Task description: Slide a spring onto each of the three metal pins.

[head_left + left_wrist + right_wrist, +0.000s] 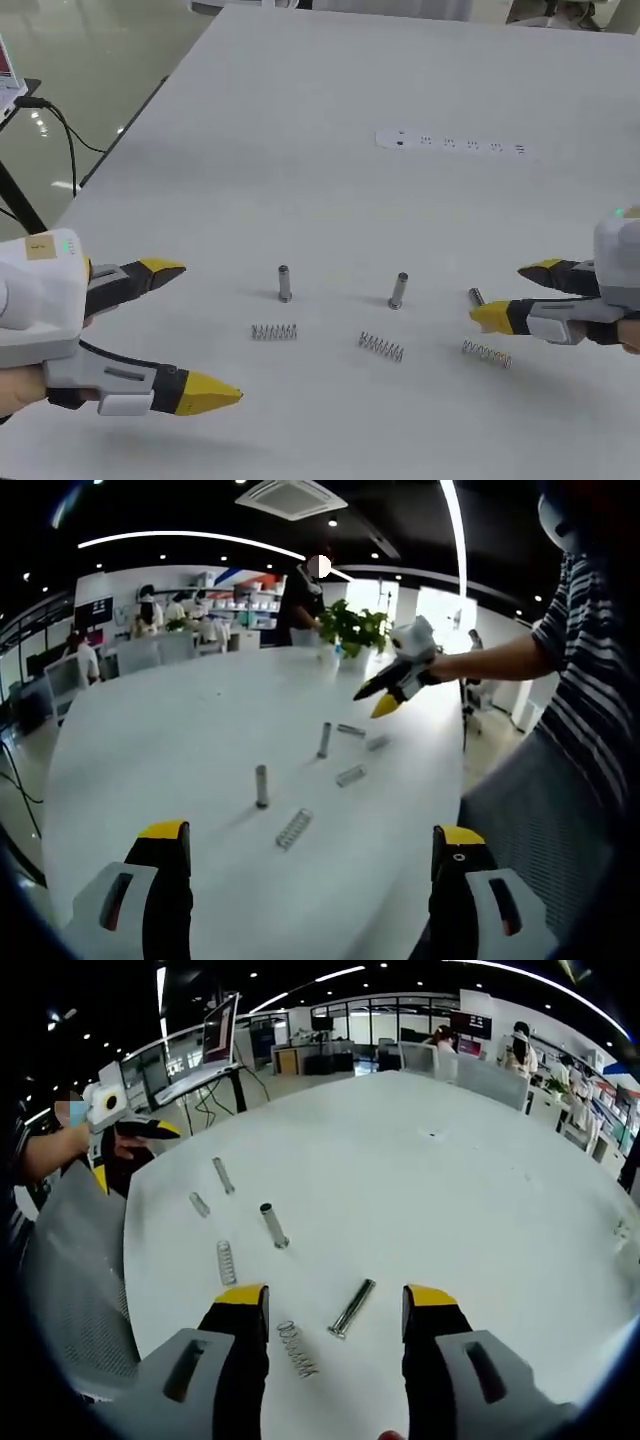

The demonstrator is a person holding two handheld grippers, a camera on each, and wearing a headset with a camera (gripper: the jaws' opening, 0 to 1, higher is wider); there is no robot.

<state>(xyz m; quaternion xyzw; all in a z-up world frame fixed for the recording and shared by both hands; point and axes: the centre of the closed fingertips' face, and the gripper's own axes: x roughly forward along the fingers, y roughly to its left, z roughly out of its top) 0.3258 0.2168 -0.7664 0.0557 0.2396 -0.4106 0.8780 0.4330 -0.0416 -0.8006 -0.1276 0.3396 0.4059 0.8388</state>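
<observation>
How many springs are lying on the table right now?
3, all loose on the table: left spring in front of the left pin, middle spring in front of the middle pin, right spring near the right gripper. None seems hidden.

3 pins (284, 283) in row on table (300, 150) | 3 springs (274, 331) before them | power strip (450, 143) behind

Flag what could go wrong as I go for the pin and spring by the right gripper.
The pin in front of the open right gripper seems to lie on its side; a nudge could roll it. The thin spring beside it might flick away under a hard pinch. The left pin and middle pin stand upright and could tip if a gripper sweeps past.
</observation>
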